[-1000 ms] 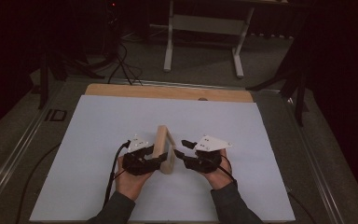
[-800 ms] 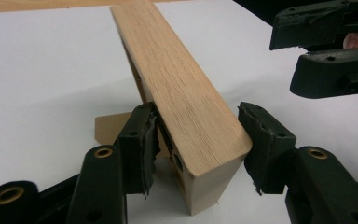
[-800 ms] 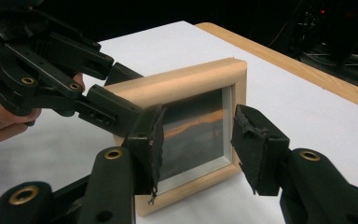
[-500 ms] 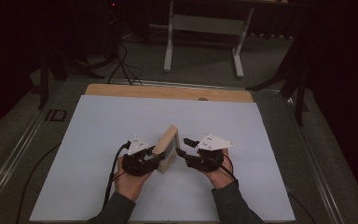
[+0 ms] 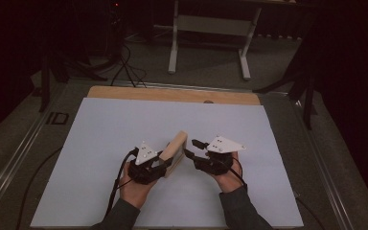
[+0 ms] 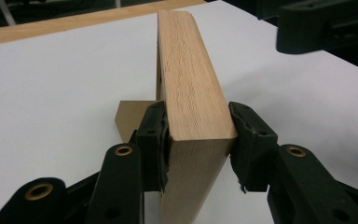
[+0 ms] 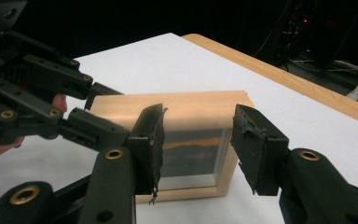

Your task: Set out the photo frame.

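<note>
- The wooden frame (image 6: 191,88) is pale, fine-grained wood with rounded corners, a thick box shape standing on edge; in my right gripper view its glass pane (image 7: 189,156) reflects an orange streak.
- A brown cardboard stand (image 6: 130,119) pokes out behind the frame at about 9 o'clock.
- The frame sits on the white table cover (image 5: 124,124), near the 6 o'clock edge, between my two hands.
- A bare wooden strip (image 5: 172,95) runs along the table at 12 o'clock; a dark floor with a metal table base (image 5: 208,28) lies beyond.
- My left gripper (image 6: 198,140) has just been closing; its black pads now press both faces of the frame's near end.
- My right gripper (image 7: 198,149) hangs at 3 o'clock of the frame, jaws parted, holding nothing.
- My left hand (image 5: 134,184) and right hand (image 5: 227,179) lie low, grippers angled inward.
</note>
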`<move>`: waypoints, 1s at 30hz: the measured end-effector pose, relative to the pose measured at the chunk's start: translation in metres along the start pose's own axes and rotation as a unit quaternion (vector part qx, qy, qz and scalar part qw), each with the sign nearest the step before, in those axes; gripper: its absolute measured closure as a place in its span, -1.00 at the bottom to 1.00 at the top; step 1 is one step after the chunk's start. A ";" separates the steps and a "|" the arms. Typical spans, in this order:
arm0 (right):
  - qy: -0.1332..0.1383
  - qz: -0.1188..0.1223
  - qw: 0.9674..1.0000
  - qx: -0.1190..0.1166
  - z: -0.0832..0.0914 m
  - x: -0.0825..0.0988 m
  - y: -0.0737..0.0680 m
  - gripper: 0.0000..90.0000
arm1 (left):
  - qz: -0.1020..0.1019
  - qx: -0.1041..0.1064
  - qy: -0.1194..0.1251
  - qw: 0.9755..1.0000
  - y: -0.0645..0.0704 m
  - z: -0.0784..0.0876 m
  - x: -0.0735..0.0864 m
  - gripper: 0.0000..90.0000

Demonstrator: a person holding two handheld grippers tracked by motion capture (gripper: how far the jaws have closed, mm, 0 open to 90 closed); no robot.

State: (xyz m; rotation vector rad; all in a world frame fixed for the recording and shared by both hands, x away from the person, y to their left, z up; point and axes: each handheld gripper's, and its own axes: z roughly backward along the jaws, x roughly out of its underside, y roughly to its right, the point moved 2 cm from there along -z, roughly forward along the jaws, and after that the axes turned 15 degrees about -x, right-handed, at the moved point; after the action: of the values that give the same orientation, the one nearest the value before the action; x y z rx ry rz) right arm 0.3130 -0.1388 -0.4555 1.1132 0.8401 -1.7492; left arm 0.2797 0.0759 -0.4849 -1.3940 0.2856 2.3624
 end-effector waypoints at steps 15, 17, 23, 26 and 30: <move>0.005 0.005 0.999 0.032 0.004 0.001 0.004 0.88 | -0.042 0.035 0.017 0.998 0.017 0.003 0.002 0.34; 0.004 0.008 0.999 0.035 0.004 0.001 0.004 0.96 | -0.044 0.037 0.018 0.998 0.018 0.003 0.002 0.34; -0.006 0.007 0.999 0.050 -0.001 0.006 0.007 0.99 | -0.053 0.047 0.018 0.997 0.022 0.004 0.004 0.33; -0.008 0.005 0.999 0.051 -0.004 0.007 0.009 0.99 | -0.057 0.050 0.017 0.997 0.024 0.004 0.004 0.33; -0.007 0.006 0.999 0.053 -0.007 0.006 0.010 0.99 | -0.059 0.050 0.017 0.997 0.025 0.004 0.005 0.33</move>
State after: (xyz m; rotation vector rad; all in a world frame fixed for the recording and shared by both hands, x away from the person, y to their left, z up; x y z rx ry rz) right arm 0.3236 -0.1381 -0.4645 1.1723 0.7388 -1.8070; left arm 0.2637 0.0558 -0.4873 -1.3674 0.3179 2.1997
